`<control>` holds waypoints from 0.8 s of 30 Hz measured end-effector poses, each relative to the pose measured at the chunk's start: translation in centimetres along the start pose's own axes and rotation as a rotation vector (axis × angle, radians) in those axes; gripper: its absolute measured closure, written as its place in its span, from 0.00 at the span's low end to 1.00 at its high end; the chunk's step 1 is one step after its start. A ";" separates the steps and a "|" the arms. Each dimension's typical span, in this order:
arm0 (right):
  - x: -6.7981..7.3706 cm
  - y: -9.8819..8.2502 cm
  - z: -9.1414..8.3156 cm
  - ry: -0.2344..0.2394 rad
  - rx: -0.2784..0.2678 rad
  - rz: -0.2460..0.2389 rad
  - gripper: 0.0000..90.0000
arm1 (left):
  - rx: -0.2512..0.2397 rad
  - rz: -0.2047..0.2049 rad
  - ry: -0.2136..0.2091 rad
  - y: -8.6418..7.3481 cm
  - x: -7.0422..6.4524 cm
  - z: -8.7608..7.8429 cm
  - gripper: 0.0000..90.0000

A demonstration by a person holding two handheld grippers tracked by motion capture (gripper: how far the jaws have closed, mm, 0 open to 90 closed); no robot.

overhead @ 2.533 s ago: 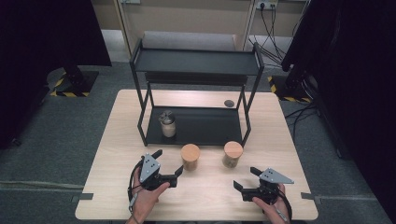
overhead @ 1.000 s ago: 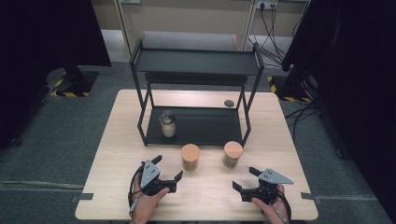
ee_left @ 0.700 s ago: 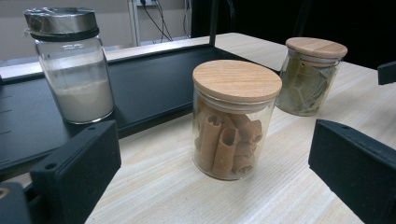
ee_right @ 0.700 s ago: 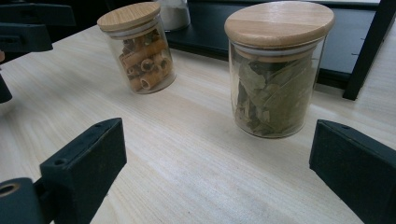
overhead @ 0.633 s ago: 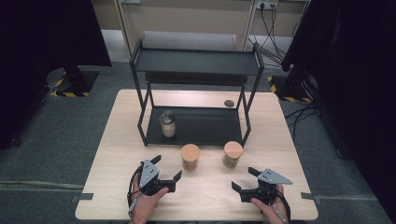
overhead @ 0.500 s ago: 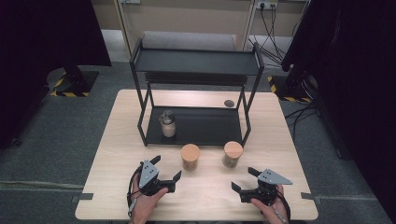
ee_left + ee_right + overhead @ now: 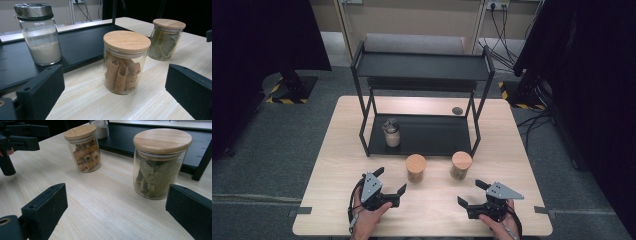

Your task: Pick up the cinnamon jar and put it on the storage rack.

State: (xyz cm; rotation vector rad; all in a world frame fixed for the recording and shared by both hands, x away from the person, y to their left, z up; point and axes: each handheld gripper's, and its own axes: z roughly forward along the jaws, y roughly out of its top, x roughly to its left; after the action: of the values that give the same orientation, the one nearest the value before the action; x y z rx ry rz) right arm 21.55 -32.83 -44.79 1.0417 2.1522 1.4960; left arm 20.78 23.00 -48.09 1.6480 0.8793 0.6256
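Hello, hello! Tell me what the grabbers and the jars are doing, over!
Left gripper open, empty, facing pasta jar. Right gripper open, empty, facing leaf jar. Both jars upright, lids on, on table before rack. Nothing in the way.

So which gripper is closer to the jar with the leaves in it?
The right gripper. It sits just in front of the leaf jar, open and not touching. The left gripper is farther off, on the other side of the pasta jar.
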 end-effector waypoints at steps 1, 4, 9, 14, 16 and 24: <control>0.1 0.0 0.0 0.002 0.000 -0.002 0.05 | 0.000 0.000 0.000 0.0 0.0 0.0 0.02; 0.2 0.2 0.1 0.009 0.001 -0.008 0.05 | -0.002 0.000 0.000 0.0 0.0 0.0 0.02; 0.3 0.3 0.3 0.017 0.002 -0.012 0.05 | 0.000 0.002 0.001 0.0 0.0 0.0 0.02; 0.5 0.5 0.6 0.026 0.006 -0.017 0.05 | 0.004 0.005 -0.003 -0.1 -0.1 0.1 0.02; 0.6 0.6 0.7 0.028 0.008 -0.019 0.05 | 0.003 0.005 -0.003 -0.1 -0.1 0.1 0.02; 0.8 0.7 1.1 0.044 0.012 -0.028 0.05 | 0.003 0.006 -0.001 -0.1 -0.1 0.1 0.02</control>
State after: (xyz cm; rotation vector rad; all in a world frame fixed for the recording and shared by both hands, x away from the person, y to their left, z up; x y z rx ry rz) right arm 21.95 -31.36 -44.46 0.9871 2.1990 1.5084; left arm 20.76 22.88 -48.24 1.6535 0.8754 0.6278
